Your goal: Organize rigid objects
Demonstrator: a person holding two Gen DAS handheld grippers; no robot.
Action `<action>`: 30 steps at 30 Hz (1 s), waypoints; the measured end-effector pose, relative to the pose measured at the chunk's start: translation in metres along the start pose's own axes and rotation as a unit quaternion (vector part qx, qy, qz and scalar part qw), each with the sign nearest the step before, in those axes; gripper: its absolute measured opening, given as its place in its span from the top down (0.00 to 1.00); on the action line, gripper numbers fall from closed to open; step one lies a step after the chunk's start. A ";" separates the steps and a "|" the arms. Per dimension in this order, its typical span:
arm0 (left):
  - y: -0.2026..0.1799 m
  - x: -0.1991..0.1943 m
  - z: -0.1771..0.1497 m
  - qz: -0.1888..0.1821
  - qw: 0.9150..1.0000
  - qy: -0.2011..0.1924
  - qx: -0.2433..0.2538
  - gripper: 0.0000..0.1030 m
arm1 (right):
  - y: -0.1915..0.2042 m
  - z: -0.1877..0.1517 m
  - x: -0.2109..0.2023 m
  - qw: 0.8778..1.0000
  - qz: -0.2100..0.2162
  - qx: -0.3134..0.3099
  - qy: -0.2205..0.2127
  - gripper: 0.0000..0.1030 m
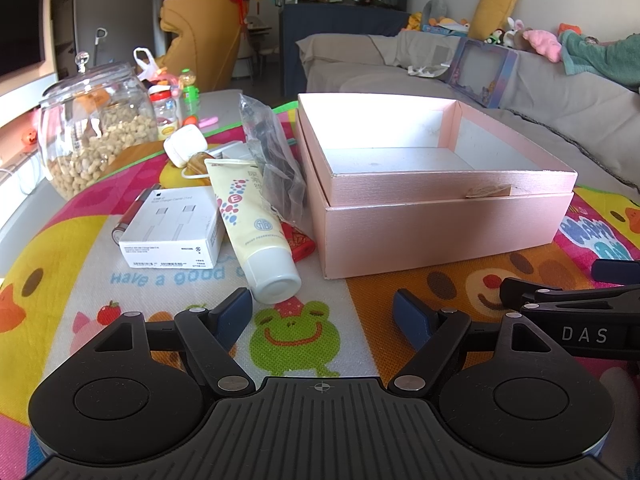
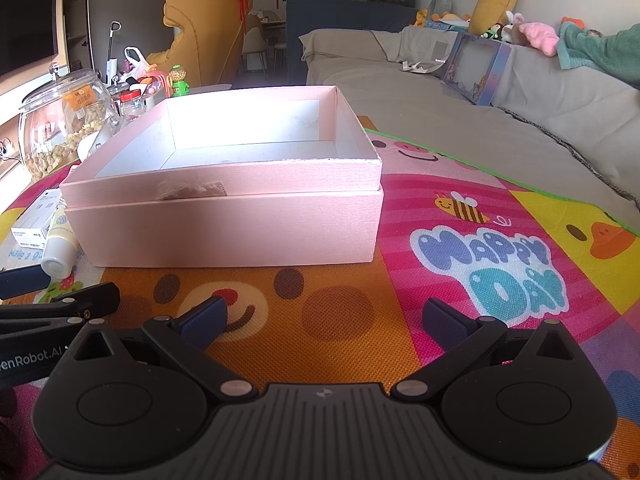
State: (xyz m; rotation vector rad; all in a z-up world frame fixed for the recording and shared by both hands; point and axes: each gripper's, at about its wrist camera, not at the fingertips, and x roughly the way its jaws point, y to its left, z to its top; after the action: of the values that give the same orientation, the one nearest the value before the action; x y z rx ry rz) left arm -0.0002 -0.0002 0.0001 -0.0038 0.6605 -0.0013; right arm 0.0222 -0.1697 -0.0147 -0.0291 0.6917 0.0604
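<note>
The pink cardboard box (image 1: 436, 216) is what we see first, square and open, sitting on our bumpy cartoon mat (image 1: 304, 336). Left of it lie a round glass jar of peanuts (image 1: 94, 132), a flat white cable box (image 1: 172, 232) and a smooth cream tube (image 1: 252, 228). Our left gripper (image 1: 322, 316) and right gripper (image 2: 324, 320) are wide apart, holding nothing.

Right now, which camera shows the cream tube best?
The left wrist view: the cream tube lies whole, cap toward the camera, beside the pink box. The right wrist view shows only its cap end at the left edge.
</note>
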 end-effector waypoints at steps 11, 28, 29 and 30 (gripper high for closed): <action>-0.001 0.001 0.001 0.002 1.000 0.000 0.002 0.19 | 0.000 0.000 0.001 1.000 0.000 -0.001 0.000 0.00; 0.002 -0.004 0.000 -0.015 1.000 -0.006 -0.002 0.25 | -0.004 0.015 0.006 0.999 0.015 -0.015 0.050 0.00; 0.004 -0.007 -0.001 -0.028 1.000 -0.008 -0.004 0.29 | -0.006 0.016 0.007 0.998 0.019 -0.014 0.055 0.00; 0.008 -0.013 -0.001 -0.047 0.999 -0.014 -0.009 0.30 | -0.007 0.017 0.007 0.998 0.022 -0.015 0.058 0.00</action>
State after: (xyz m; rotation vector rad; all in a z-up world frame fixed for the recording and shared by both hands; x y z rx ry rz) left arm -0.0107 0.0081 0.0071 -0.0518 0.6313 -0.0861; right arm 0.0386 -0.1756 -0.0060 -0.0467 0.8082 0.1117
